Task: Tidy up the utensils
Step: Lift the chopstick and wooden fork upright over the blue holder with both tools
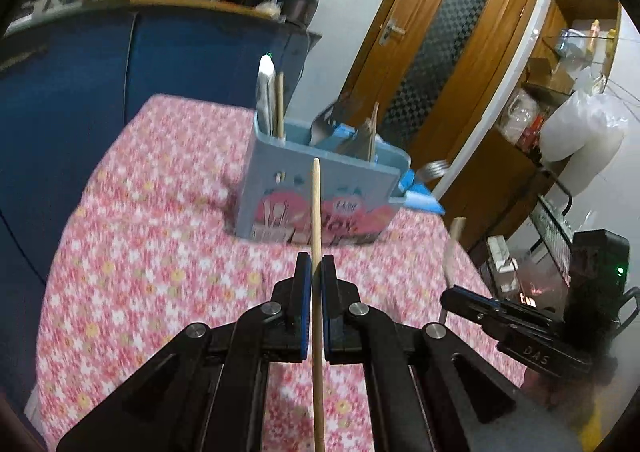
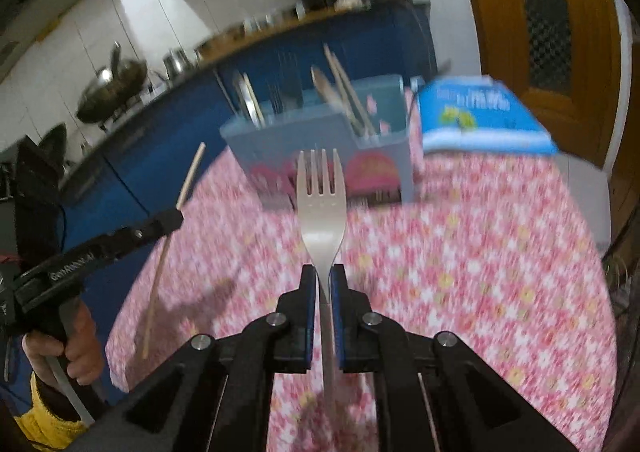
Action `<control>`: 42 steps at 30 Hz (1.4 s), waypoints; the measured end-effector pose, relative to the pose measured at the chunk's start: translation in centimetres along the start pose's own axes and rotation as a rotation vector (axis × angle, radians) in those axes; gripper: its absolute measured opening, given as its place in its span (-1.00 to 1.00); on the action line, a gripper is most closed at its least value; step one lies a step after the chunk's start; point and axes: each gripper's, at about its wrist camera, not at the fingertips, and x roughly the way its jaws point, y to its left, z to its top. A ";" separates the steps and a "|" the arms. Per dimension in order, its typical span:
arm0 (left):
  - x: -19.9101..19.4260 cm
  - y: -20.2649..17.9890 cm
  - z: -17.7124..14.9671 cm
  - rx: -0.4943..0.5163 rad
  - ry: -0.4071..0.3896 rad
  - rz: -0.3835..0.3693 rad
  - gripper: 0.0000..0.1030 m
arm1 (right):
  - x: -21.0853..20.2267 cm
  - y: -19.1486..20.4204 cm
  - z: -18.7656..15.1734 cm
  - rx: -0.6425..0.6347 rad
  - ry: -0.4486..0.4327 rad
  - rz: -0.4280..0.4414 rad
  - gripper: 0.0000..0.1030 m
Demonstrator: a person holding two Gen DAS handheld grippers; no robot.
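Chopstick (image 1: 316, 211) in our left gripper (image 1: 316, 264): the two fingers are squeezed tight on the thin wooden stick, and it points up in front of the blue holder (image 1: 320, 187). In our right gripper (image 2: 324, 276) we hold a silver fork (image 2: 322, 191). Its fingers are pressed shut on the fork's neck, and the prongs point up toward the holder (image 2: 384, 139). The holder stands on the table with the pink flower cloth (image 1: 160, 232), near the far edge. It already has a spoon (image 1: 265, 91), more chopsticks (image 1: 280, 103) and other silver things standing in its parts. A blue box (image 2: 480, 115) lies just beside the holder on its right. From the right wrist view we can see our left hand (image 2: 80, 352) holding the left gripper's handle, with the chopstick (image 2: 176, 248) tilted over the cloth (image 2: 460, 272).
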 end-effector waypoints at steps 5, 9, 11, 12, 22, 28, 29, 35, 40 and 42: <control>-0.1 -0.1 2.5 0.011 -0.069 0.014 -0.96 | -1.1 -0.1 1.9 0.020 -0.123 0.014 -0.82; -0.2 0.0 4.4 0.011 -0.125 0.024 -0.96 | -1.2 -0.8 3.4 0.038 -0.178 0.033 -0.82; 0.0 0.0 5.5 0.017 -0.154 0.042 -0.96 | -1.0 -1.0 4.2 0.043 -0.198 0.037 -0.82; 0.1 -0.1 5.9 0.021 -0.166 0.048 -0.96 | -0.9 -1.1 4.6 0.045 -0.203 0.038 -0.82; 1.2 0.2 10.5 0.026 -0.331 0.073 -0.96 | 0.0 -0.7 8.7 0.004 -0.278 0.017 -0.83; 2.4 -0.1 12.3 0.038 -0.417 0.095 -0.96 | -0.3 -0.5 10.7 -0.032 -0.330 -0.023 -0.83; 2.8 -0.1 12.6 0.042 -0.437 0.098 -0.96 | -0.3 -0.5 10.9 -0.034 -0.336 -0.026 -0.83; 4.5 -0.2 13.8 0.065 -0.529 0.126 -0.96 | 0.2 -1.4 11.7 -0.041 -0.359 -0.052 -0.83; 6.4 0.1 13.4 0.071 -0.549 0.149 -0.96 | 1.7 -2.1 11.8 -0.042 -0.339 -0.058 -0.83; 7.2 0.4 12.6 0.078 -0.558 0.167 -0.94 | 2.5 -2.1 11.5 -0.051 -0.327 -0.068 -0.83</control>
